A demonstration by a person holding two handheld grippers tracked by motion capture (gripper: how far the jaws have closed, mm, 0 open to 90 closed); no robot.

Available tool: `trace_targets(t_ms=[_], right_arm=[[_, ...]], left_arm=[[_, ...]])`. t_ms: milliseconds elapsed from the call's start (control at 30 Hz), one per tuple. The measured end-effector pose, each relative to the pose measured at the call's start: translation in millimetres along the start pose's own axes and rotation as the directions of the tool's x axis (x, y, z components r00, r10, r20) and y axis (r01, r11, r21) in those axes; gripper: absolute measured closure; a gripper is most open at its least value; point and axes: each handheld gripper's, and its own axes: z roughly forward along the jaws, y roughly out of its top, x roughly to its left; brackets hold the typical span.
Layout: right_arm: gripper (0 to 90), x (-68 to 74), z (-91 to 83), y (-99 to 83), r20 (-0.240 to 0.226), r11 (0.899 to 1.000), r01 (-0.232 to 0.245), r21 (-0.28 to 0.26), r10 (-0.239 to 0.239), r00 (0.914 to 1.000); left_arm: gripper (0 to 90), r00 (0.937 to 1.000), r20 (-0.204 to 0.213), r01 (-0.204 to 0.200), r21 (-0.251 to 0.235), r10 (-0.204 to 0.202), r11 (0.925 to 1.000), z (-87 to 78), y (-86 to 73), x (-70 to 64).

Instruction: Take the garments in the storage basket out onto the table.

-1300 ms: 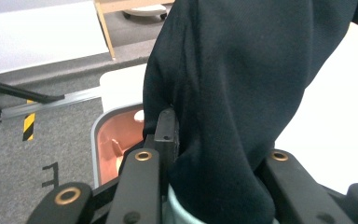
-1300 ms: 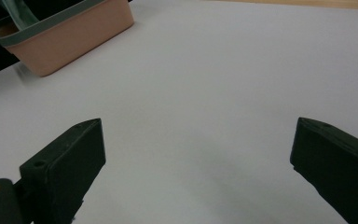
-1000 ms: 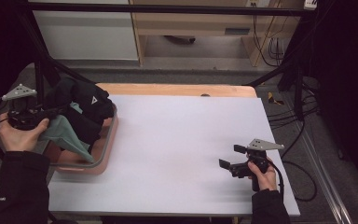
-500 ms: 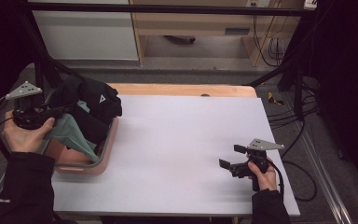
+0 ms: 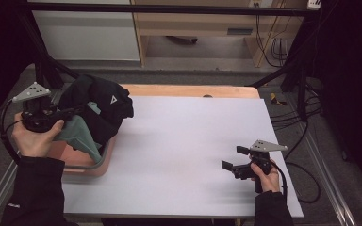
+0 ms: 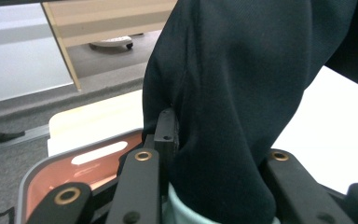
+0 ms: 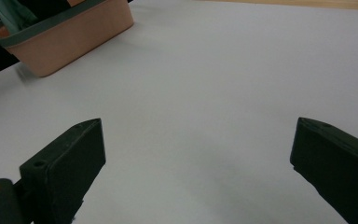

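Lifting a black garment [image 5: 99,106] from the pink basket [image 5: 82,162] at far left, the left gripper [image 5: 73,112] pinches its fabric (raise steadily, clearing the rim); the right gripper [image 5: 233,162] rests wide open.

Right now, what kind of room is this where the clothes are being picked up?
Probably a lab or workshop set up for recording, not a home. A black frame stands around the white table, cables trail over the floor, and each hand holds a gripper, the left gripper clamping a black garment.
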Motion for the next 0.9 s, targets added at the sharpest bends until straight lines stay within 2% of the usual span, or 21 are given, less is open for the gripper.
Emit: trace_targets(t_ms=[167, 333, 733, 900], right_arm=[[3.6, 0.2, -0.1, 0.1, -0.001, 1.0, 0.0, -0.001, 0.0, 1.0], [3.6, 0.1, 0.2, 0.0, -0.001, 1.0, 0.0, 0.0, 0.0, 1.0], [3.6, 0.4, -0.2, 0.1, -0.004, 1.0, 0.0, -0.003, 0.0, 1.0], [3.6, 0.2, 0.0, 0.0, -0.004, 1.0, -0.001, -0.001, 0.001, 1.0]], left_arm=[[68.8, 1.0, 0.006, -0.006, -0.009, 0.006, 0.9999, -0.7, 8.4, -5.9], [68.8, 0.9992, 0.034, -0.021, -0.02, 0.021, 0.9996, 4.5, 17.2, -18.8], [68.7, 0.9966, 0.082, 0.001, -0.027, 0.001, 0.9996, 20.6, 19.6, -42.7], [68.7, 0.9947, 0.103, -0.003, -0.033, 0.006, 0.9994, 27.3, 18.2, -54.5]])
